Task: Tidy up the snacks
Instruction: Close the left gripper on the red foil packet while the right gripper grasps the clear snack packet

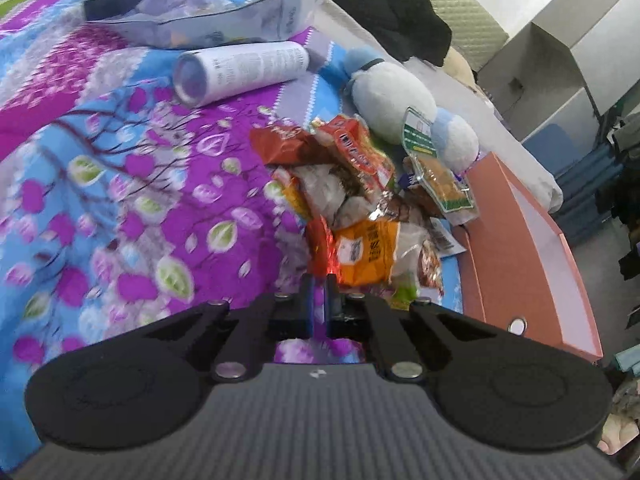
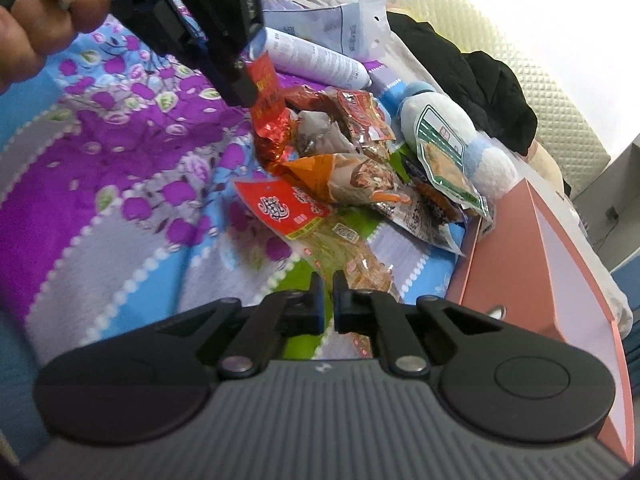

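snacks (image 2: pixel 352 168) lie piled on the bed (image 2: pixel 120 168) beside a pink box (image 2: pixel 520 264); their print is too blurred to read. left hand-held gripper (image 2: pixel 250 90) pinches a red packet (image 2: pixel 268 92), hanging lengthwise. right hand-held gripper (image 2: pixel 328 300) is closed, nothing visibly between its tips.

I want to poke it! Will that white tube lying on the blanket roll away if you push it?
Probably. The white tube is round and lies on its side, so a sideways push would likely roll it. The soft blanket may slow it quickly. A push on its end would more likely slide it.
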Motion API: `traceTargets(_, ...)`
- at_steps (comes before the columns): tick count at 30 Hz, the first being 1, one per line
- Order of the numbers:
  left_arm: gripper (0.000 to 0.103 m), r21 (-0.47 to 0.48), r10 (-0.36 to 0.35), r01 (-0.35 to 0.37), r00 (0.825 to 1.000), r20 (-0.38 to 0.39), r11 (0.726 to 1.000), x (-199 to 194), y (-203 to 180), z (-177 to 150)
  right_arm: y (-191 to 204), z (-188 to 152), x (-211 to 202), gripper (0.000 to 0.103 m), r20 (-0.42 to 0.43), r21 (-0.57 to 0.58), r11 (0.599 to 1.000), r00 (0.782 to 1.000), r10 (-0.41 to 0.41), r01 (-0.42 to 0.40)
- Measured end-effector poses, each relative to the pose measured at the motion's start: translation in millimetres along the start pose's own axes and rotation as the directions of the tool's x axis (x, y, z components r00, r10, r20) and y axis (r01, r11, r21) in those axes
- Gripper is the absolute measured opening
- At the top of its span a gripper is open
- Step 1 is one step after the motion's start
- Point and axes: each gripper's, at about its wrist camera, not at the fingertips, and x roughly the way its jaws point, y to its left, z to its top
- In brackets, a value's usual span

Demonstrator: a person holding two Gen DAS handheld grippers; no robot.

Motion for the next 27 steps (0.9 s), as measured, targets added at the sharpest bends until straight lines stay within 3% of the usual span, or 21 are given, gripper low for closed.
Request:
traceTargets(10, 0.005, -0.004, 0.005, -0.005, 0.999, -0.037, 1.0, -33, 0, -26, 12, -11, -37, 0.006, -0.001, 0.036, 0.999, 1.0, 0.031, -0.031)
traceTargets(13, 0.006, 0.048, 0.0, 0.004, 0.998, -0.067, 0.999, -32, -5, -21, 16, -16, -44, 0.009, -0.01, 0.051, 0.998, 0.999, 0.036, -0.035)
traceTargets(16, 0.007, 0.16, 0.019, -0.004, 0.996, -0.09, 0.987, -27, -19, -12, 13, -19, -46, 0.011, -0.016, 0.108, 0.993, 0.999, 0.045, -0.043)
traceTargets(18, 0.018, 0.238, 0.042, -0.02, 0.995, -0.088, 0.971, -23, -29, -5, 10, -21, -48, 0.024, -0.014, 0.151, 0.986, 0.997, 0.072, -0.069)
traceTargets(19, 0.024, 0.274, 0.052, -0.025, 0.994, -0.092, 0.961, -21, -33, -3, 7, -22, -49, 0.04, -0.009, 0.176, 0.981, 0.996, 0.087, -0.084)
traceTargets(20, 0.038, 0.314, 0.058, -0.024, 0.994, -0.098, 0.949, -17, -39, 0, 6, -23, -51, 0.054, -0.001, 0.195, 0.976, 0.995, 0.098, -0.096)
traceTargets(21, 0.053, 0.356, 0.065, -0.024, 0.993, -0.103, 0.934, -14, -44, 2, 4, -24, -53, 0.06, 0.014, 0.218, 0.97, 0.994, 0.11, -0.11)
traceTargets(22, 0.06, 0.393, 0.076, -0.03, 0.992, -0.103, 0.919, -11, -50, 4, 2, -25, -55, 0.073, 0.027, 0.24, 0.963, 0.993, 0.115, -0.118)
traceTargets(24, 0.078, 0.475, 0.089, -0.033, 0.991, -0.096, 0.879, -5, -61, 7, -2, -27, -58, 0.079, 0.047, 0.29, 0.948, 0.991, 0.125, -0.134)
traceTargets(27, 0.083, 0.576, 0.116, -0.034, 0.988, -0.105, 0.817, 9, -72, 12, -13, -30, -56, 0.08, 0.068, 0.387, 0.909, 0.988, 0.136, -0.152)
